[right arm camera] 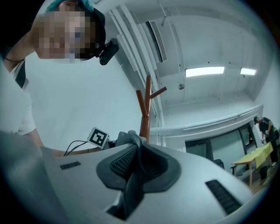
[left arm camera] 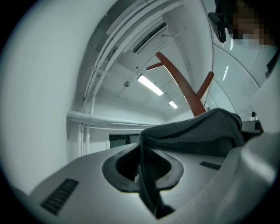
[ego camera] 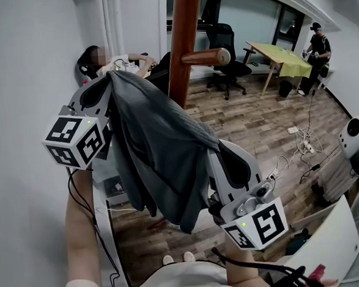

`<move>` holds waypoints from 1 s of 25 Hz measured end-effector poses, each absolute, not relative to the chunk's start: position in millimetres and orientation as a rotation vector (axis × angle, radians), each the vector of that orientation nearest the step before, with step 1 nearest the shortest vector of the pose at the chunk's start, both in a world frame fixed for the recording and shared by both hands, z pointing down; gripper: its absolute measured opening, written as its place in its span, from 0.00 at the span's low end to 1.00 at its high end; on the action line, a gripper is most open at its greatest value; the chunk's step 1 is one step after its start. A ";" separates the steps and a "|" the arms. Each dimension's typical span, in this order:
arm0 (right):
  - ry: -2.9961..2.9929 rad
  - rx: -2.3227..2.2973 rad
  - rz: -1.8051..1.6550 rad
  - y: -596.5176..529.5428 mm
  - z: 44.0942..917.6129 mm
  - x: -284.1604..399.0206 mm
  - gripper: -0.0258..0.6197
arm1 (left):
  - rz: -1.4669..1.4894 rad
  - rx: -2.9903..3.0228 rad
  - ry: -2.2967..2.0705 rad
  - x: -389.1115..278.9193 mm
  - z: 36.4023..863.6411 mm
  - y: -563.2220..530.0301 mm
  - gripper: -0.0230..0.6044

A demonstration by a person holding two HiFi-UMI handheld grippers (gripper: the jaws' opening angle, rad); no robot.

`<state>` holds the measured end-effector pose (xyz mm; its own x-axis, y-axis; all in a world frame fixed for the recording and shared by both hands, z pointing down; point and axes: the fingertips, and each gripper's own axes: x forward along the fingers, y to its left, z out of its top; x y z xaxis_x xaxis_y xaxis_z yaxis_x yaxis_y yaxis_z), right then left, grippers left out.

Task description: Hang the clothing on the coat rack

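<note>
A dark grey garment (ego camera: 159, 153) hangs between my two grippers in front of the brown wooden coat rack (ego camera: 184, 41). One rack peg (ego camera: 207, 57) sticks out to the right just beyond the cloth. My left gripper (ego camera: 102, 90) is shut on the garment's upper end; in the left gripper view the cloth (left arm camera: 192, 133) is pinched between the jaws (left arm camera: 144, 168). My right gripper (ego camera: 220, 161) is shut on the garment's lower right part; the right gripper view shows the cloth (right arm camera: 135, 175) clamped in the pads, with the rack (right arm camera: 145, 109) rising behind.
A seated person (ego camera: 115, 61) is by the wall behind the rack. A black office chair (ego camera: 229, 59), a yellow-green table (ego camera: 281, 59) and a standing person (ego camera: 317, 47) are farther back. Cables and a power strip (ego camera: 299, 140) lie on the wood floor. White boards stand at left and lower right.
</note>
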<state>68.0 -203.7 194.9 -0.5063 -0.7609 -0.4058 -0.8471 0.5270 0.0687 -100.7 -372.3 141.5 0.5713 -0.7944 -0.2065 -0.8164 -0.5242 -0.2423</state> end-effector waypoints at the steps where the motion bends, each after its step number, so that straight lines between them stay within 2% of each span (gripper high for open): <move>1: 2.446 -1.339 0.370 -204.9 195.5 66.5 0.10 | 0.096 -2.500 1.320 -101.8 143.4 -373.7 0.08; 25: 2.472 -1.426 0.404 -206.3 211.3 58.6 0.11 | 0.009 -2.571 1.287 -90.8 196.3 -369.7 0.08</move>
<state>58.6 -206.3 211.3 -0.4850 -0.7988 -0.3560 -0.8705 0.4798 0.1094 -90.8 -369.7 196.3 0.6064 -0.7855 -0.1236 -0.7872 -0.5711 -0.2328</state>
